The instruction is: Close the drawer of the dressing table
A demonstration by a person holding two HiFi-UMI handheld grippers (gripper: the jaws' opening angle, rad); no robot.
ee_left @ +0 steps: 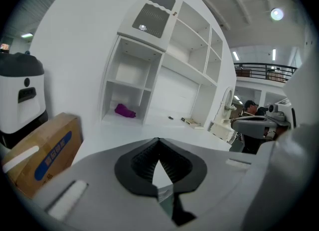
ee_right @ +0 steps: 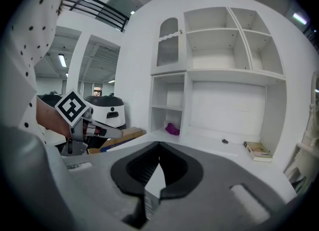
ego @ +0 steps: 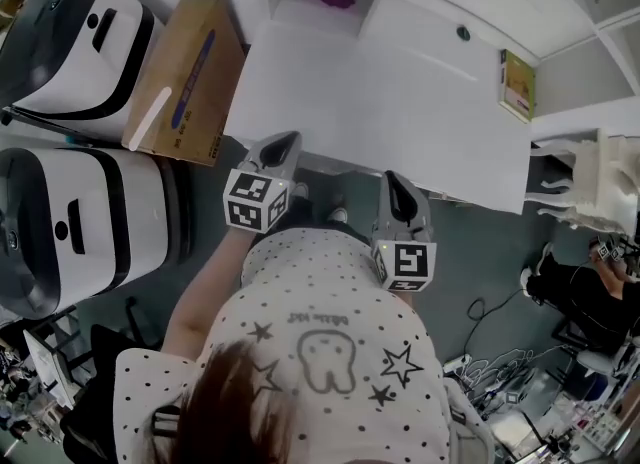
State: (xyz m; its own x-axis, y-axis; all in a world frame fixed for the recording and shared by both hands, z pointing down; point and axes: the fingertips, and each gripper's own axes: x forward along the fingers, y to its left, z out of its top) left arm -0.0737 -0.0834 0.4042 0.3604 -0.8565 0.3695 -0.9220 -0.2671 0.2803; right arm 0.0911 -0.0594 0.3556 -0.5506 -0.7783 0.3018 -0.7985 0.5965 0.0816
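- The dressing table (ego: 380, 102) fills the head view toward twelve o'clock. Its drawer cannot be made out from above.
- The left gripper (ego: 284, 140) shows at the table's near edge, jaws pressed together on nothing.
- The right gripper (ego: 394, 178) is at three o'clock of it, likewise closed and empty.
- A cardboard box (ego: 185, 77) lies at ten o'clock.

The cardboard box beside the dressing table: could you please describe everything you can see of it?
The cardboard box is brown and oblong, apparently closed, with a blue band along its upper face and a pale strip near one end. It lies at the left end of the white dressing table, close to its edge; whether they touch is unclear. A white and black machine stands on its other side.
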